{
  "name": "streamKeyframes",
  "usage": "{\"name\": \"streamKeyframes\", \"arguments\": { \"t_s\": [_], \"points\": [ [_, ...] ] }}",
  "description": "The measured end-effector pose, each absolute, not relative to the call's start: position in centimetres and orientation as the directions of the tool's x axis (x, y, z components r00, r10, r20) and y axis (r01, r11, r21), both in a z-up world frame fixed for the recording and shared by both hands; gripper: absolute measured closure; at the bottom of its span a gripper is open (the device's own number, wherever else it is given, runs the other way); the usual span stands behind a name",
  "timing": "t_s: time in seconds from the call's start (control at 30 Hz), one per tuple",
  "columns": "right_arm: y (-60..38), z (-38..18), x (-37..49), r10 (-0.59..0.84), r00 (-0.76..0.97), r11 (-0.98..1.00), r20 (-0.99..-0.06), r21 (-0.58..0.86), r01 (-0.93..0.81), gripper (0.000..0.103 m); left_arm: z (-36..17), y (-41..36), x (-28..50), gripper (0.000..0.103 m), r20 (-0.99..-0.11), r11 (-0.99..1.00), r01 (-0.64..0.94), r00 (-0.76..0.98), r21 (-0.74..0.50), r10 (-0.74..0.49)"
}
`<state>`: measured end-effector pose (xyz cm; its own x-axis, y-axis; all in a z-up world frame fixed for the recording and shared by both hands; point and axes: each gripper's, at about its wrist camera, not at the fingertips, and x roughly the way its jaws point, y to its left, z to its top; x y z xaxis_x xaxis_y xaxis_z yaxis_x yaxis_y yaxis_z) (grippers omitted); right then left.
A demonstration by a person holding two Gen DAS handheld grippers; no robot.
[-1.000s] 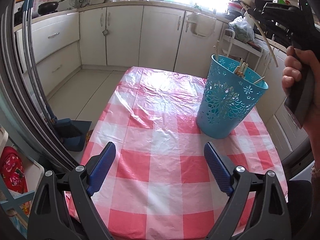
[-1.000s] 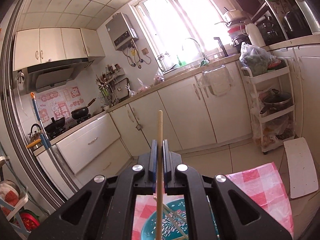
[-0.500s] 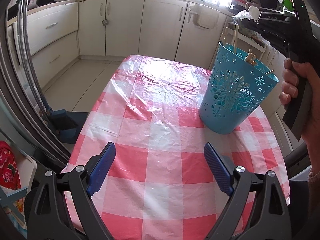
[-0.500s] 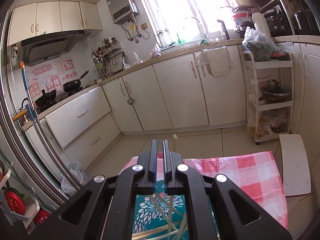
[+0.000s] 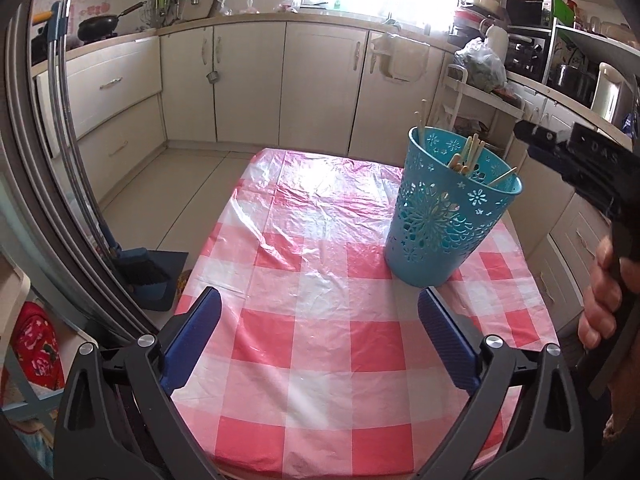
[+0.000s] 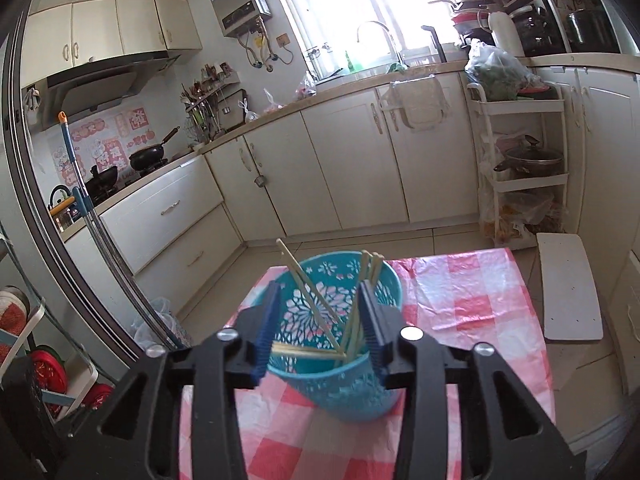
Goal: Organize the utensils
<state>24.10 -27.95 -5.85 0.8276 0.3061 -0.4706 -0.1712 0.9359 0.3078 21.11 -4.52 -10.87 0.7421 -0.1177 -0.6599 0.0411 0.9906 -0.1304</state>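
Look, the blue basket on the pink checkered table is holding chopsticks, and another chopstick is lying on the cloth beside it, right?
Not quite. The blue basket does stand on the pink checkered table with chopsticks inside, but no chopstick lies on the cloth. The left wrist view shows nothing on the cloth around the basket; every stick is in the basket.

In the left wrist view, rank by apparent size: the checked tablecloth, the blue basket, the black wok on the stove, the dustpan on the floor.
Largest to smallest as they appear:
1. checked tablecloth
2. blue basket
3. dustpan
4. black wok
The wok sits far back, so its smallness is partly distance.
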Motion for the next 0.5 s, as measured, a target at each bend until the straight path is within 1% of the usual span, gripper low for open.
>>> {"name": "streamKeyframes", "arguments": {
  "t_s": [0.03, 0.07, 0.1, 0.23, 0.27, 0.3, 0.37, 0.4, 0.5],
  "points": [
    [-28.1, -5.9, 23.3, 0.299, 0.825, 0.939, -0.481, 0.304, -0.163, 0.059, -10.5, -4.7, 20.7, 0.008, -0.654, 0.992, 0.044, 0.748, -0.122, -0.113],
    [-28.2, -6.0, 22.6, 0.289, 0.821, 0.942, -0.492, 0.300, -0.152, 0.056, -10.2, -4.9, 20.4, 0.008, -0.651, 0.992, 0.047, 0.751, -0.114, -0.111],
    [-28.3, -6.1, 22.0, 0.276, 0.818, 0.946, -0.505, 0.294, -0.137, 0.049, -9.9, -5.0, 20.0, 0.008, -0.648, 0.993, 0.051, 0.754, -0.107, -0.108],
    [-28.3, -6.2, 19.6, 0.243, 0.805, 0.954, -0.541, 0.283, -0.097, 0.042, -8.8, -5.4, 18.8, 0.008, -0.640, 0.995, 0.071, 0.761, -0.073, -0.102],
    [-28.2, -6.2, 19.1, 0.236, 0.802, 0.956, -0.549, 0.279, -0.090, 0.037, -8.5, -5.5, 18.5, 0.008, -0.639, 0.995, 0.076, 0.763, -0.063, -0.098],
    [-28.0, -6.2, 18.6, 0.231, 0.800, 0.958, -0.554, 0.274, -0.086, 0.035, -8.2, -5.6, 18.1, 0.008, -0.636, 0.995, 0.080, 0.766, -0.053, -0.095],
    [-27.6, -6.2, 17.5, 0.230, 0.793, 0.959, -0.564, 0.268, -0.088, 0.034, -7.5, -5.8, 17.3, 0.008, -0.632, 0.996, 0.086, 0.770, -0.032, -0.087],
    [-27.3, -6.2, 16.9, 0.229, 0.789, 0.961, -0.570, 0.264, -0.088, 0.031, -7.2, -5.9, 17.0, 0.008, -0.631, 0.996, 0.085, 0.772, -0.023, -0.081],
    [-26.7, -5.9, 15.4, 0.231, 0.781, 0.961, -0.581, 0.260, -0.091, 0.027, -6.2, -6.1, 15.8, 0.008, -0.632, 0.996, 0.093, 0.771, -0.007, -0.077]
  ]
}}
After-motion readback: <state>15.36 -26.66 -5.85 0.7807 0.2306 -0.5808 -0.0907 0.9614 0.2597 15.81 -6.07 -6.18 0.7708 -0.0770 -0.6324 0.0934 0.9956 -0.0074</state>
